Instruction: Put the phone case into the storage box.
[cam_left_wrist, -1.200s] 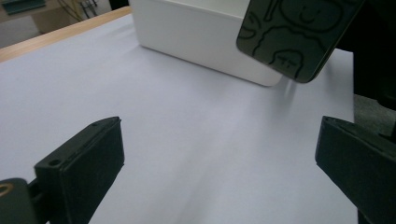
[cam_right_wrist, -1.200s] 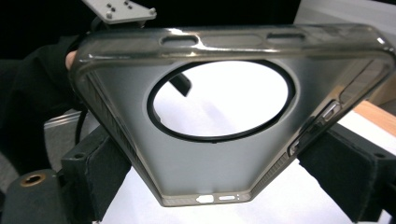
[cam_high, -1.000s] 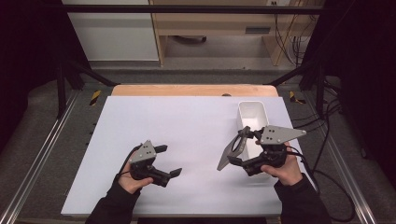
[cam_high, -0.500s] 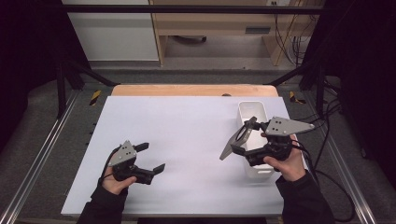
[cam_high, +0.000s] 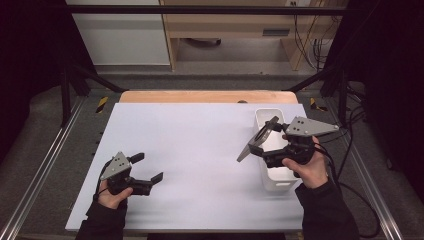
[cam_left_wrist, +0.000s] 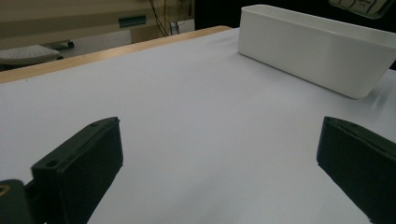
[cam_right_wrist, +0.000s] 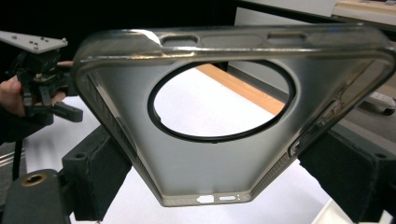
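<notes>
Phone case (cam_right_wrist: 224, 116) clamped in right tongs (cam_high: 272, 150) above white bin (cam_high: 280, 175), left tongs (cam_high: 147, 167) spread wide, empty.

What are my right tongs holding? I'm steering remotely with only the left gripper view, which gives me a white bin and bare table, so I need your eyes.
Observer: A translucent phone case with a round ring cutout, clamped between the right tongs.
Operator: Where is it relative to the bin?
Observer: In the high view it is held in the air, tilted, at the left rim of the white bin, not inside it.
Operator: Is anything in the bin?
Observer: Hard to say; the hand and gripper cover much of it, and the visible part looks empty.
Operator: And my left tongs?
Observer: The left tongs are open, low over the white table, holding nothing.
</notes>
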